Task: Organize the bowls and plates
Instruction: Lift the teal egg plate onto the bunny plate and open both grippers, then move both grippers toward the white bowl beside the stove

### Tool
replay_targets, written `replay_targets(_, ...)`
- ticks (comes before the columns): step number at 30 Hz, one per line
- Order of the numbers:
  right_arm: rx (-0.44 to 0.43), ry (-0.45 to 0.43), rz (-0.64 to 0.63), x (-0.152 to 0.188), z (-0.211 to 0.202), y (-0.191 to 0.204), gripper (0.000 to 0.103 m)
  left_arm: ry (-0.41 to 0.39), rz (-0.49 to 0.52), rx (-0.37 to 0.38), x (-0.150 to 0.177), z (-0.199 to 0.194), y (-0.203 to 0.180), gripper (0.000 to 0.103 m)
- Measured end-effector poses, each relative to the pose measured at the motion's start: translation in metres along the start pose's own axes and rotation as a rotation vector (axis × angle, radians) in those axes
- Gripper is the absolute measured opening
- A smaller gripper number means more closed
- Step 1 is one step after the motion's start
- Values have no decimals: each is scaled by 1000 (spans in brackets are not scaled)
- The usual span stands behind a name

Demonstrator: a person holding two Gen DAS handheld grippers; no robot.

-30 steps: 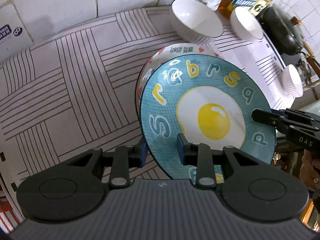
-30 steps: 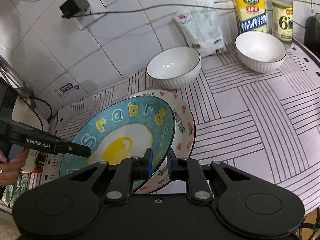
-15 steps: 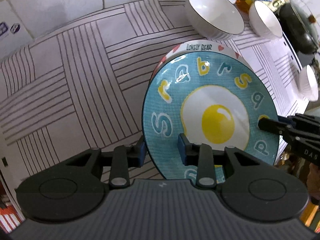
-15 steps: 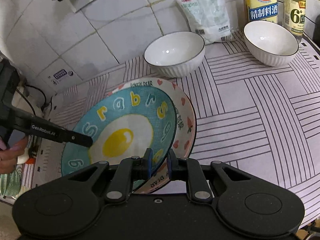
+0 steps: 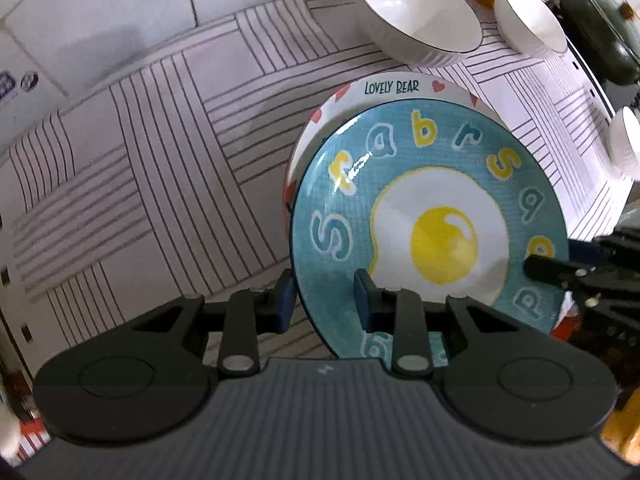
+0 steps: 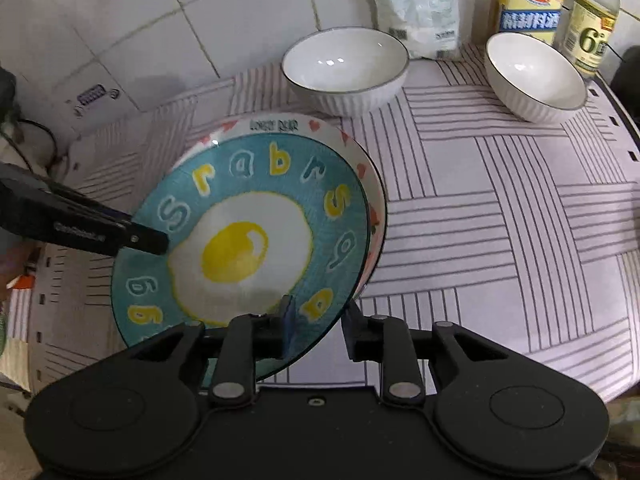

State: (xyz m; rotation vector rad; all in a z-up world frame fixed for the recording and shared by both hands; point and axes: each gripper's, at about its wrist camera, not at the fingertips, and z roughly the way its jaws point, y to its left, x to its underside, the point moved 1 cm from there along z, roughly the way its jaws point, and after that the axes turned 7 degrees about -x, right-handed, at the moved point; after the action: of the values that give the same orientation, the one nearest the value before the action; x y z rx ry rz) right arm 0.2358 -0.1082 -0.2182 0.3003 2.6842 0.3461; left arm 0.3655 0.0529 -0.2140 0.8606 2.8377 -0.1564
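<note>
A blue plate with a fried-egg picture (image 5: pixel 432 216) (image 6: pixel 248 244) lies over a white "Lovely Bear" plate with red hearts (image 5: pixel 396 88) (image 6: pixel 372 184) on the striped cloth. My left gripper (image 5: pixel 326 300) stands with its jaws apart around the blue plate's left rim. My right gripper (image 6: pixel 318 328) has its jaws apart astride the plate's right rim. Each gripper shows in the other's view, the right gripper (image 5: pixel 548 270) at the plate's right edge, the left gripper (image 6: pixel 158 242) at its left edge. Two white bowls (image 6: pixel 346 68) (image 6: pixel 536 76) stand behind.
The striped tablecloth (image 6: pixel 500 208) covers the counter. Bottles (image 6: pixel 528 4) and a plastic packet (image 6: pixel 416 8) stand against the tiled wall. A dark wok (image 5: pixel 600 28) and a third white bowl (image 5: pixel 624 140) are at the far right in the left wrist view.
The blue plate has come down closer onto the heart plate. My right gripper's jaws have opened from shut on the rim. The left jaws stay apart.
</note>
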Motion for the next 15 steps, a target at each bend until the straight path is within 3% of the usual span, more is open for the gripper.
replay_targets(5,92,2,-51,3,2,12,35,42,-58,20,3,-3,1,29)
replay_targets(9,171,-20,-118,9,0,27,39,29,-53,-12,10,-12,-5,29)
replay_targets(15,164,-140,-102,26,-15,29,38,-1,-40,-25,27,-33,-13,29)
